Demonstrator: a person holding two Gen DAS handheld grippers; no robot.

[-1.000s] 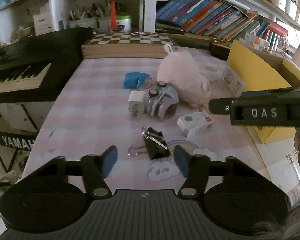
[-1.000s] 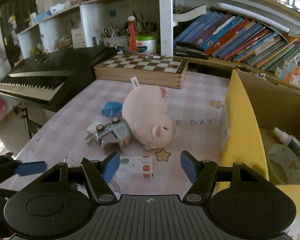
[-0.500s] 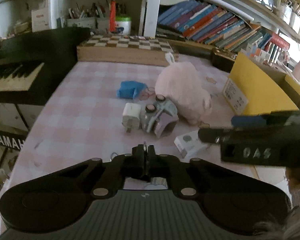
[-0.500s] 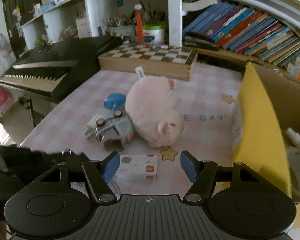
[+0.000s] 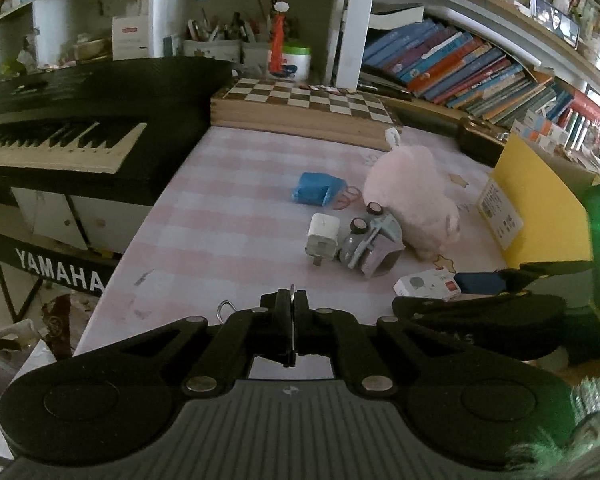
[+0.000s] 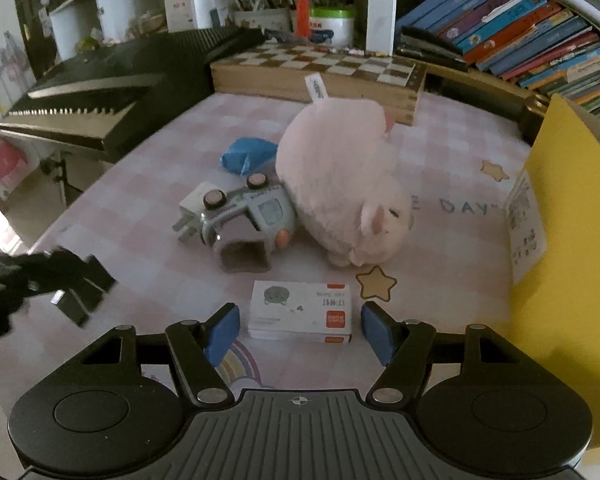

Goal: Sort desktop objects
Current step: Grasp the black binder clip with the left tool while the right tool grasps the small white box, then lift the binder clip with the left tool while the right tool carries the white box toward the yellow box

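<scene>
My left gripper (image 5: 291, 308) is shut on the thin wire handle of a black binder clip; a wire loop (image 5: 225, 306) pokes out beside the jaws. In the right wrist view the black binder clips (image 6: 80, 292) hang from it above the table's left edge. My right gripper (image 6: 298, 334) is open and low over the pink checked tablecloth (image 6: 140, 280). A small white box with an orange label (image 6: 300, 312) lies between its blue pads (image 6: 220, 334), apart from both. Behind it lie a grey toy car (image 6: 248, 220), a white charger plug (image 6: 192, 208), a blue pouch (image 6: 248, 154) and a pink plush (image 6: 340, 196).
A yellow cardboard box (image 6: 568, 220) stands open at the right table edge. A wooden chessboard (image 6: 320, 68) sits at the back, with bookshelves behind it. A black keyboard (image 6: 100, 96) flanks the table on the left. The table's left edge drops to the floor.
My left gripper closed on the binder clip's handle and lifted the clips off the cloth. My right gripper sank towards the white box, which now lies between its fingers.
</scene>
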